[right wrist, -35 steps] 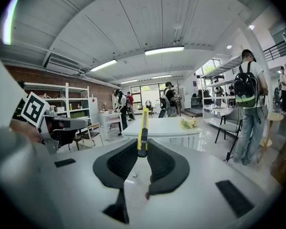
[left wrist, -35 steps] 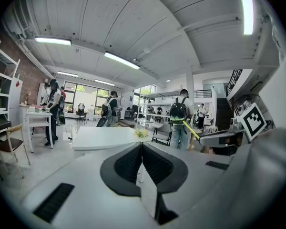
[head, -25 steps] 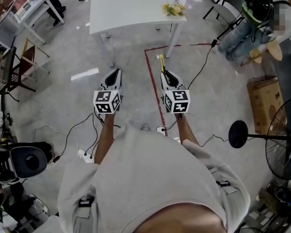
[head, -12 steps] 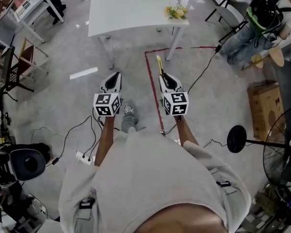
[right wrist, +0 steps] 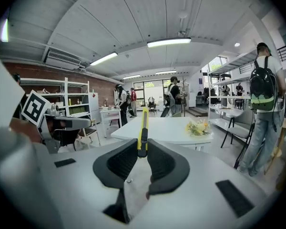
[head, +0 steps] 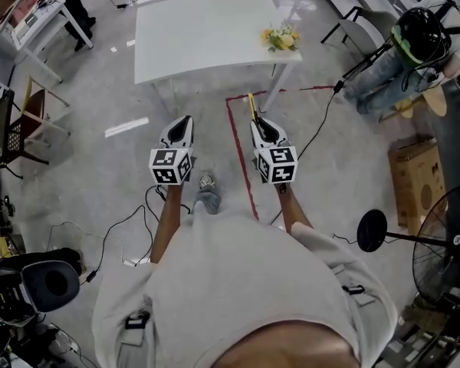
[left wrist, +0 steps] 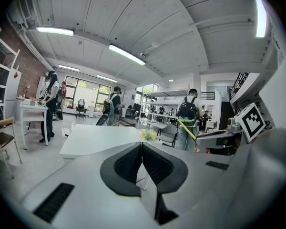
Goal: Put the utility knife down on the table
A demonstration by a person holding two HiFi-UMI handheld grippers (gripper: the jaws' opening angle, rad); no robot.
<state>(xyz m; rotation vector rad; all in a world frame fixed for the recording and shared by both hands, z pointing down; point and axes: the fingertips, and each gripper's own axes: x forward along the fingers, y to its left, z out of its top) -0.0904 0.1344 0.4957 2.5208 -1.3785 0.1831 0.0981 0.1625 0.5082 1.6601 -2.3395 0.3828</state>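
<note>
A yellow utility knife (right wrist: 142, 130) with a black slider stands pinched between the jaws of my right gripper (right wrist: 142, 149), its tip pointing forward and up. In the head view the knife (head: 252, 105) sticks out ahead of the right gripper (head: 259, 123), over the floor short of the white table (head: 199, 33). The left gripper (head: 182, 121) is held level with the right one, its jaws closed together with nothing between them. From the left gripper view (left wrist: 141, 147) the table (left wrist: 100, 137) lies straight ahead.
A small bunch of yellow flowers (head: 280, 38) lies at the table's right edge. Red tape (head: 241, 156) marks the floor between the grippers. Cables trail across the floor, a seated person (head: 414, 44) is at right, with a cardboard box (head: 418, 176) and a fan (head: 445, 244) nearby.
Both grippers have been carried forward toward the white table, which now sits lower and larger in the head view. The knife stays held in the right gripper.
</note>
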